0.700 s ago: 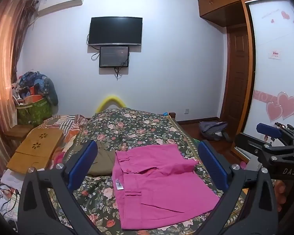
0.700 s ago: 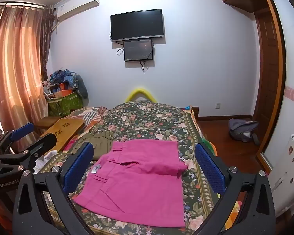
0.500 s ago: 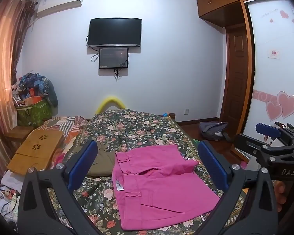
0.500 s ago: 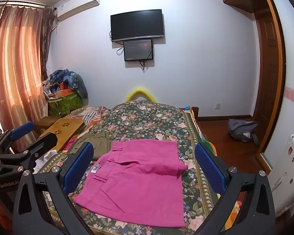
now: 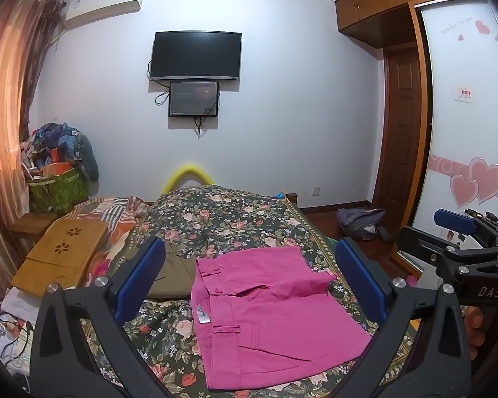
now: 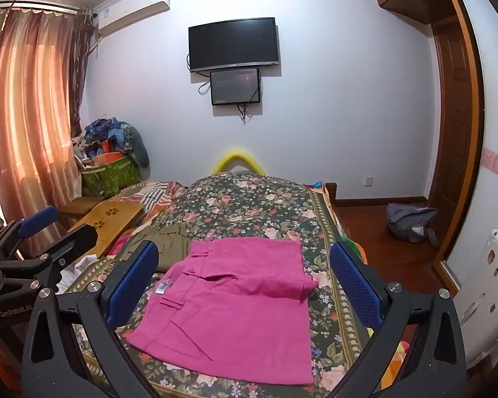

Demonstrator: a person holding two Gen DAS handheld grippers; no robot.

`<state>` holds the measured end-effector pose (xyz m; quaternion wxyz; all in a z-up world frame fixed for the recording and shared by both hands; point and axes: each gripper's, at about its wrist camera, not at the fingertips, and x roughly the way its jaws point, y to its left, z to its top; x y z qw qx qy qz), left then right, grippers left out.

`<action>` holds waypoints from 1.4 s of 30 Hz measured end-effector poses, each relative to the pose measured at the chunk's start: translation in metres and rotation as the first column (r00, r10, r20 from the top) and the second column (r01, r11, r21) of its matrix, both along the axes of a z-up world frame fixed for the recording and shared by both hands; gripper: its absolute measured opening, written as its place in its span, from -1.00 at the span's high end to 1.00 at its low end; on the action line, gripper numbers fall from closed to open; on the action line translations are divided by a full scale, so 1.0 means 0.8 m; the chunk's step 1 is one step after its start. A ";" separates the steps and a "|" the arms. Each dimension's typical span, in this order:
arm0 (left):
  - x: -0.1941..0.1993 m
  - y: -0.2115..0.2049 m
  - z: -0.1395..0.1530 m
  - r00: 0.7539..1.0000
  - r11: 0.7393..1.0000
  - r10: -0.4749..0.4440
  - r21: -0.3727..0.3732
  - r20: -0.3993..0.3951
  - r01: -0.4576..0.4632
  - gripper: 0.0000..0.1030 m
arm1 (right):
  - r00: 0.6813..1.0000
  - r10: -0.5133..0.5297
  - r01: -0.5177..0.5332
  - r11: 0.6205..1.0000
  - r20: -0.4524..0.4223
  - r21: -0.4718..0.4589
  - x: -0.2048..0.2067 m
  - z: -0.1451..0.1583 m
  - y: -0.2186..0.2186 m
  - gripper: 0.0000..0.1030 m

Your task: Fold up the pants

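Very little has shifted over these 3 moments. From the left wrist view the whole room has slid slightly downward in frame, so the left gripper (image 5: pixel 249 285) seems to have tipped up a touch: the television (image 5: pixel 196 55) and the pink pants (image 5: pixel 269 315) both sit slightly lower than before. The right gripper (image 5: pixel 464 248), seen at that view's right edge, sits a shade lower too.
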<state>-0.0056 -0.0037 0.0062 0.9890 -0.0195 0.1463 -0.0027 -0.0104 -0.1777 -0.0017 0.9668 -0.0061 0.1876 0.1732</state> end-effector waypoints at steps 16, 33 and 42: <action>0.004 0.006 0.001 1.000 1.000 0.003 -0.015 -0.002 -0.003 -1.00 | 1.000 -0.004 0.004 1.000 0.006 -0.012 -0.002 0.006 0.011 -0.99; 0.006 0.008 -0.005 1.000 1.000 0.000 -0.009 0.001 0.000 -1.00 | 1.000 -0.003 0.003 1.000 0.008 -0.004 -0.003 0.005 0.007 -0.99; 0.005 0.007 -0.006 1.000 1.000 0.002 -0.010 0.002 -0.002 -1.00 | 1.000 -0.003 0.003 1.000 0.008 -0.005 -0.003 0.005 0.008 -0.99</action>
